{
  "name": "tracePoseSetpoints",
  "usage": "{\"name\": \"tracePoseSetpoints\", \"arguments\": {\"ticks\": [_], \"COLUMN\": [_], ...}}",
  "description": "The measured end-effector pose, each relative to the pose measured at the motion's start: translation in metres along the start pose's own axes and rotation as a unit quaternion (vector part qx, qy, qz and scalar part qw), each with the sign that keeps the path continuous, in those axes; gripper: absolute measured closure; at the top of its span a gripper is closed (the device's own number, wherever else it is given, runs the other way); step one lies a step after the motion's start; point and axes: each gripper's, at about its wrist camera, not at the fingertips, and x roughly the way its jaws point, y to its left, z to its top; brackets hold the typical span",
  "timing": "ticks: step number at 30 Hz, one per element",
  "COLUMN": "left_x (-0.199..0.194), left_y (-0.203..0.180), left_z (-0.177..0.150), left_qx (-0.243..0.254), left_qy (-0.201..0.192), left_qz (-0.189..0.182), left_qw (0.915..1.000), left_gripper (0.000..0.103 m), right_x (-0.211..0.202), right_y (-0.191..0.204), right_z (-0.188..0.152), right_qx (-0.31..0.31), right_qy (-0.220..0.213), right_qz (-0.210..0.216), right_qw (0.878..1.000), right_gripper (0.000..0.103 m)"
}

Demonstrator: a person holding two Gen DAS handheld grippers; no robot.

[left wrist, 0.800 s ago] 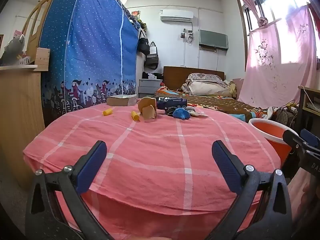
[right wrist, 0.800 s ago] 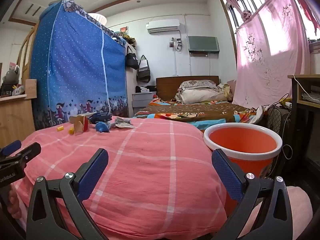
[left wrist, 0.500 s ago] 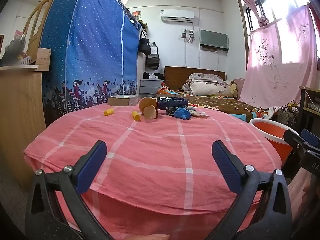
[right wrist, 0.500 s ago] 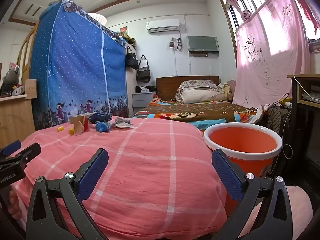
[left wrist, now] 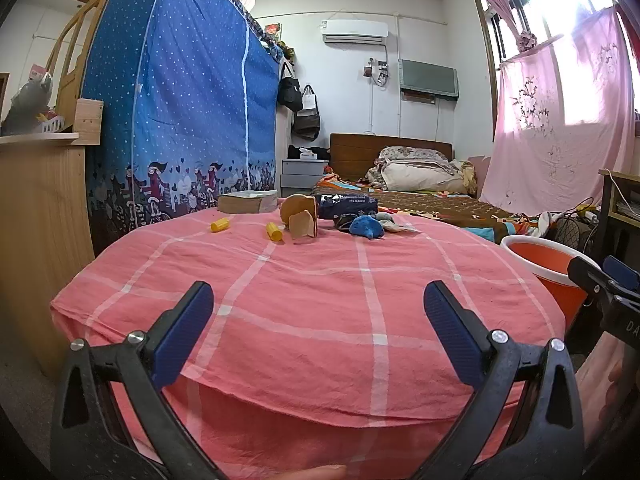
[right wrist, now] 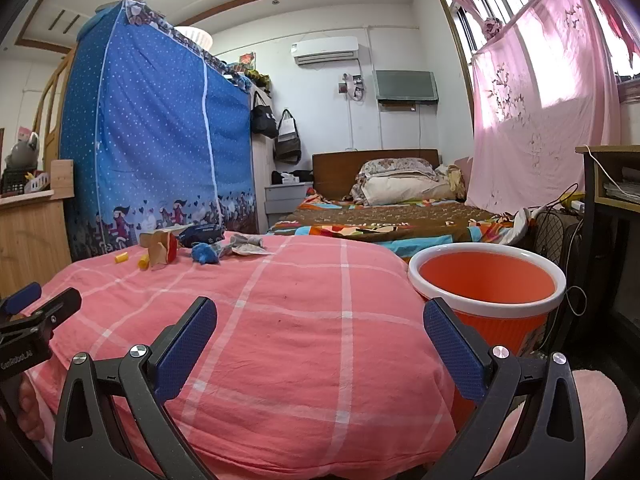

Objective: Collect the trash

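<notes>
Trash lies at the far side of a pink checked cloth: two yellow caps, torn brown cardboard, a dark blue wrapper, a blue crumpled piece and grey paper scraps. An orange bucket with a white rim stands right of the cloth. My left gripper is open and empty over the near edge. My right gripper is open and empty too, with the bucket just beyond its right finger.
A book lies behind the trash. A blue dotted wardrobe and a wooden shelf stand at the left. A bed, a pink curtain and a desk with cables fill the back and right.
</notes>
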Motion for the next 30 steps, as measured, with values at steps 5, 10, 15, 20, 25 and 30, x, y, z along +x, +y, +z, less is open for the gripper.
{"name": "tracePoseSetpoints", "arguments": {"ticks": [5, 10, 15, 20, 25, 30], "left_x": [-0.0002, -0.0003, -0.0006, -0.0005, -0.0006, -0.0006], "left_y": [-0.0001, -0.0004, -0.0002, -0.0011, -0.0013, -0.0016], "left_z": [0.0000, 0.0002, 0.0003, 0.0001, 0.0000, 0.0000], "left_qx": [0.000, 0.000, 0.000, 0.000, 0.000, 0.001], "left_qy": [0.000, 0.000, 0.000, -0.001, -0.001, -0.001], "left_qz": [0.000, 0.000, 0.000, 0.001, 0.001, 0.001], "left_qw": [1.0000, 1.0000, 1.0000, 1.0000, 1.0000, 1.0000], "left_gripper": [0.000, 0.000, 0.000, 0.000, 0.000, 0.000], "right_x": [-0.0012, 0.0023, 0.0027, 0.0039, 0.0039, 0.0041], "right_y": [0.0002, -0.0002, 0.0033, 0.0028, 0.0033, 0.0033], "right_z": [-0.0003, -0.0001, -0.0020, -0.0025, -0.0024, -0.0019], "right_qx": [0.000, 0.001, 0.001, 0.001, 0.001, 0.001], "right_qy": [0.000, 0.001, 0.002, 0.003, 0.003, 0.003], "right_qz": [0.000, 0.001, 0.000, 0.001, 0.001, 0.002], "right_qw": [1.000, 1.000, 1.000, 1.000, 1.000, 1.000], "right_gripper": [0.000, 0.000, 0.000, 0.000, 0.000, 0.000]}}
